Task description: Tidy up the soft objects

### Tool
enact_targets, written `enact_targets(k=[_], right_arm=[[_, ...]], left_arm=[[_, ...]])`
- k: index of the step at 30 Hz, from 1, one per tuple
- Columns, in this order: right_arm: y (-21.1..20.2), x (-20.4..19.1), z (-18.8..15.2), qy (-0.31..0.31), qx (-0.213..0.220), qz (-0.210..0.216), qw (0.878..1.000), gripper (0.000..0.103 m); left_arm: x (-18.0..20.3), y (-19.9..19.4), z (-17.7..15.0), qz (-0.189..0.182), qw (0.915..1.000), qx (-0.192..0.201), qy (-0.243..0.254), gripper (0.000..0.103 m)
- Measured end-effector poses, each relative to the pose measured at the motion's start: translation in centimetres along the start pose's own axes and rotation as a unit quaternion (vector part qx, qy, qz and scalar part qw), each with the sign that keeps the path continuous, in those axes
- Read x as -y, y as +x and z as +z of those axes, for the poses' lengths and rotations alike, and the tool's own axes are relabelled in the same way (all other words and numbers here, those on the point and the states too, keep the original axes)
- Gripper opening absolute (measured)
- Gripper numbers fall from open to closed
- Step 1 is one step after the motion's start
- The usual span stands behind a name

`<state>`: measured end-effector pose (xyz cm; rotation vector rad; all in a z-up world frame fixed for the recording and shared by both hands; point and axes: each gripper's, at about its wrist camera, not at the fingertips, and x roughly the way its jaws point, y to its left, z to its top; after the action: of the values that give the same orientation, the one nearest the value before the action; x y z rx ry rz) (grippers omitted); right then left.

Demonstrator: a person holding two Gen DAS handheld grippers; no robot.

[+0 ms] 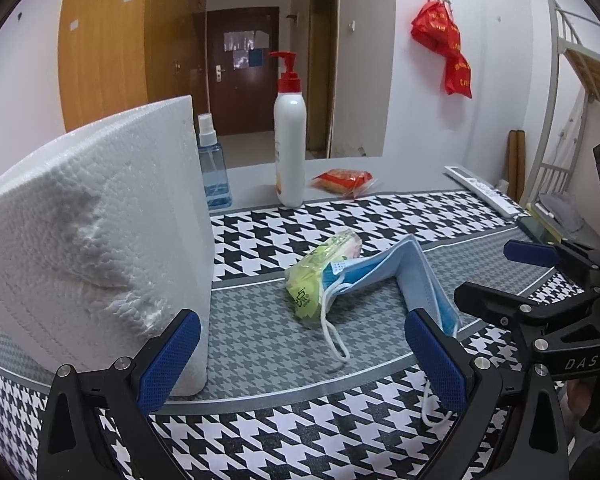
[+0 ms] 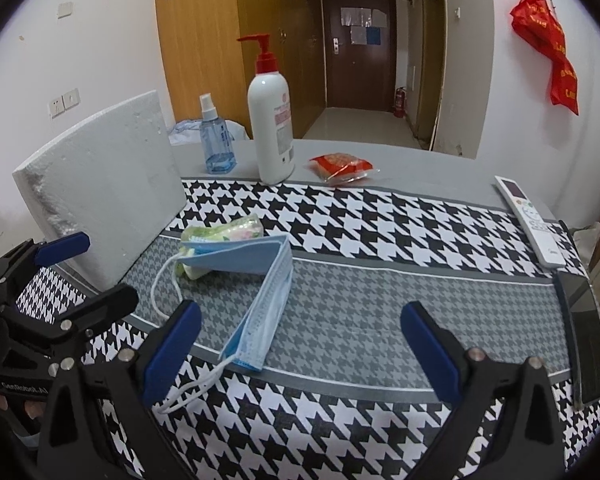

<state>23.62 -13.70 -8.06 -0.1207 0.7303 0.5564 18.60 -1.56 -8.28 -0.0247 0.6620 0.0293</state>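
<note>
A blue face mask (image 1: pixel 404 276) (image 2: pixel 260 280) lies bent on the houndstooth cloth, one end resting on a green tissue pack (image 1: pixel 316 272) (image 2: pixel 220 236). A white foam block (image 1: pixel 96 236) (image 2: pixel 104 188) stands upright to the left of them. My left gripper (image 1: pixel 300 360) is open and empty, its left pad beside the foam block and its right pad by the mask's near end. My right gripper (image 2: pixel 300 344) is open and empty, its left pad close to the mask's near end. Each gripper shows at the edge of the other's view.
At the back stand a white pump bottle (image 2: pixel 270 128), a blue spray bottle (image 2: pixel 216 140) and a red snack packet (image 2: pixel 340 166). A white remote (image 2: pixel 530 220) and a dark phone (image 2: pixel 586 332) lie at the right edge of the table.
</note>
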Motion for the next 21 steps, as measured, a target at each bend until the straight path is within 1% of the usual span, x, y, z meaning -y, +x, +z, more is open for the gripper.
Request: enact_targets(k=[5,8,13,15,19,21], right_arm=[[0.7,0.0,0.1,-0.006,-0.009,0.004,1.0,0.097],[1.1,0.1,0.2,-0.007,-0.013,0.007,1.0,0.092],[1.6,0.2,0.1,-0.009,-0.021,0.007,1.0,0.09],[1.9,0.0,0.2,-0.015,-0.023,0.007,1.0,0.086],[2.8,-0.7,0.4,-0.028,-0.033,0.006,0.999,0.082],[3.3,-1.0,0.5,-0.033,-0.04,0.011,0.999,0.074]], left_arm=[[0.2,0.3,0.0,0.008,1.0,-0.001,0.004,0.102],[0.3,0.6,0.0,0.012,0.9999,-0.001,0.007,0.102],[0.4,0.9,0.1,0.004,1.0,-0.003,0.008,0.102],[0.3,1.2,0.1,0.008,0.9999,-0.007,0.006,0.102],[-0.2,1.2,0.2,0.009,0.9999,-0.006,-0.002,0.102],[-0.2,1.2,0.2,0.012,0.9999,-0.005,-0.002,0.102]])
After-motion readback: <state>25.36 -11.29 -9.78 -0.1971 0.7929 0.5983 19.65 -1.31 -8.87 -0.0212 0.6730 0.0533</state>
